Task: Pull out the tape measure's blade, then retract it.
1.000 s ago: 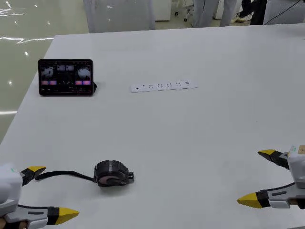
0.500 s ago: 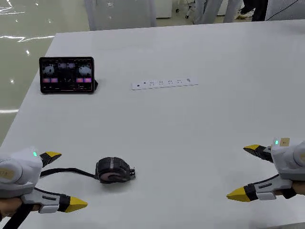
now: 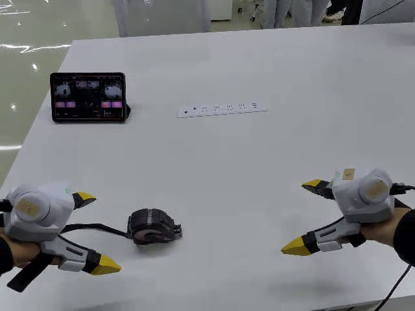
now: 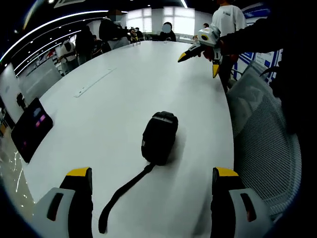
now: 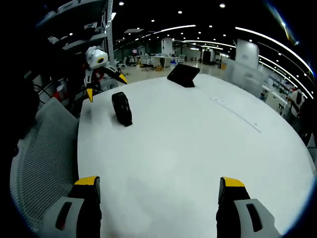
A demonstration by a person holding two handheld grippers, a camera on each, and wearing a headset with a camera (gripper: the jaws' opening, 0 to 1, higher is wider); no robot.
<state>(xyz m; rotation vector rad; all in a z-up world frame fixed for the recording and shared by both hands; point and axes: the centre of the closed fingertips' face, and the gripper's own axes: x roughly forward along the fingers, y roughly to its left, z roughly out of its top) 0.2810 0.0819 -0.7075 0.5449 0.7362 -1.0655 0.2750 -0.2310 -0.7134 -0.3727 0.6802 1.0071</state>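
Note:
A black tape measure [image 3: 152, 226] lies on the white table [image 3: 227, 168] near its front edge, with a black wrist strap [image 3: 91, 228] trailing to the left. My left gripper [image 3: 93, 230] stands open just left of it, the strap running between its yellow-tipped jaws. In the left gripper view the tape measure [image 4: 159, 137] lies ahead between the open jaws, apart from them, with the strap [image 4: 124, 192] reaching toward me. My right gripper [image 3: 306, 217] is open at the front right, with nothing between its fingers. In the right gripper view the tape measure [image 5: 122, 108] sits far off to the left.
A tablet [image 3: 88, 97] with a lit screen stands propped at the back left. A white power strip [image 3: 222, 109] lies in the middle of the table. People stand beyond the far edge. A mesh chair [image 4: 262, 134] is beside the table.
Both grippers have come further forward over the table. The left one has closed in on the strap and tape measure. The tape measure has not moved.

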